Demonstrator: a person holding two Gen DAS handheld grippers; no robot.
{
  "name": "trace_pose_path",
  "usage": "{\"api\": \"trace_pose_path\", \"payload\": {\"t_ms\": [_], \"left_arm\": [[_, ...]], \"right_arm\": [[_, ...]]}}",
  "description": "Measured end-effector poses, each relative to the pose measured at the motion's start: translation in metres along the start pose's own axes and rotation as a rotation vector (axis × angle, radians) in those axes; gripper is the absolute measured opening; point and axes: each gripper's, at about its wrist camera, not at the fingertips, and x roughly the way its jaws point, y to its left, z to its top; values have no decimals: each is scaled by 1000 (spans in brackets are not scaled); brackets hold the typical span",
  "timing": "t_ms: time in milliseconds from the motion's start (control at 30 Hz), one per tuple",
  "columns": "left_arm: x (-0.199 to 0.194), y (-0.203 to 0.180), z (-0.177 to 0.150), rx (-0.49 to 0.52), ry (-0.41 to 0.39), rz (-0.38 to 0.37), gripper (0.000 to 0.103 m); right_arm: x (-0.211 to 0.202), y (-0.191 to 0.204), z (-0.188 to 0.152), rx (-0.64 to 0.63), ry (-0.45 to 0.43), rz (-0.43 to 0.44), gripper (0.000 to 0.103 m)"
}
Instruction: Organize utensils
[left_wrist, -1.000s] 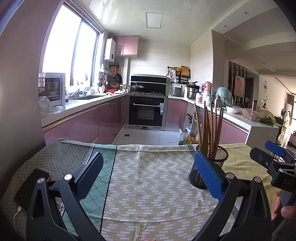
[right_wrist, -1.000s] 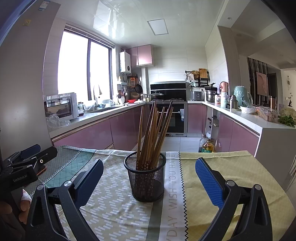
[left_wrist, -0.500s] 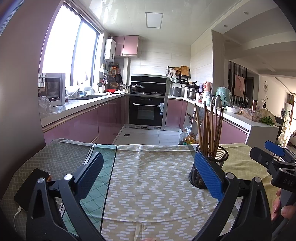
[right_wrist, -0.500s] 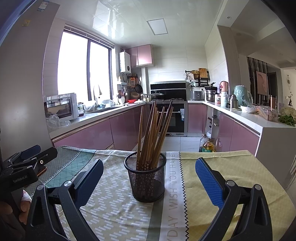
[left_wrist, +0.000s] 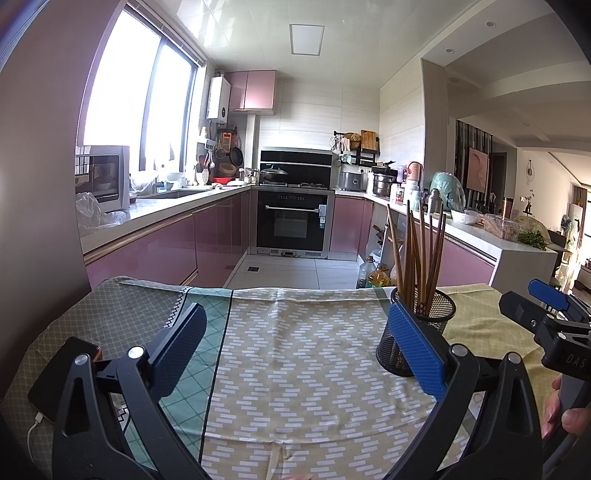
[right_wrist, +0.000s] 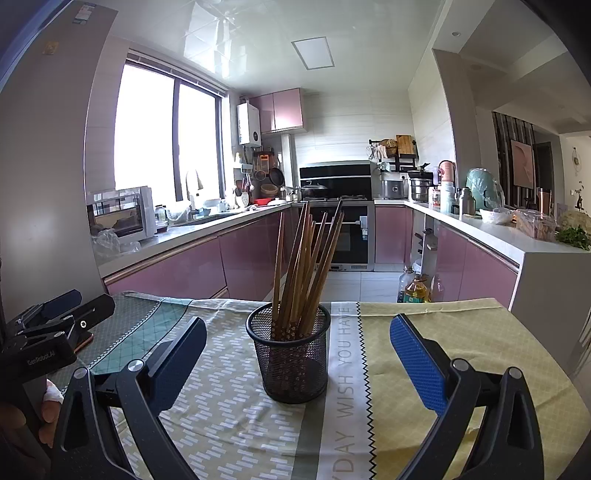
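Holding both grippers above the table (right_wrist: 461, 332), we keep the fingers of the left gripper (left_wrist: 295, 354) and right gripper (right_wrist: 297, 362) spread apart, empty; chopsticks (right_wrist: 306, 266) stand in the mesh cup (right_wrist: 291, 362) ahead of the right one.

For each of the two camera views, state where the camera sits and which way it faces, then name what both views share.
Left wrist: on the left gripper, facing the kitchen across the tablecloth; right gripper and fingers at right edge.
Right wrist: on the right gripper, facing the mesh holder of chopsticks; left gripper at left.
Shared: holder, chopsticks, tablecloth, oven.
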Motion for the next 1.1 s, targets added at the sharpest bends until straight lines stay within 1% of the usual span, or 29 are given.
{"api": "trace_pose_path", "payload": {"t_ms": [1100], "left_arm": [[0,0,-2,2,5,1,97]], "right_arm": [[2,-1,-2,10,13,3,96]]}}
